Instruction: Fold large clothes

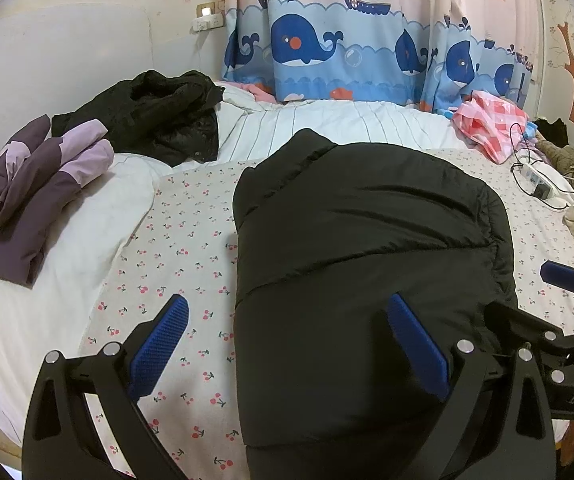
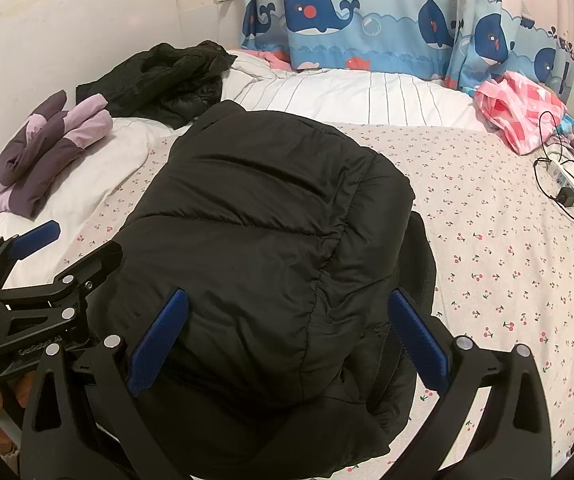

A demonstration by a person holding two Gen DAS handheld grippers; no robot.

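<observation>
The folded black puffer jacket [image 1: 367, 248] lies on the cherry-print bed sheet [image 1: 175, 264]. Both my left gripper [image 1: 287, 344] and right gripper [image 2: 287, 336] hover over the jacket's near edge, jaws spread wide (grasping nothing).

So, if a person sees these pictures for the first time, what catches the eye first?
First, the black puffer jacket, lying folded into a thick bundle in the middle of the cherry-print sheet. Both tools, left and right, stand open over its near edge. Behind the bed, the whale curtain is very bright.
</observation>
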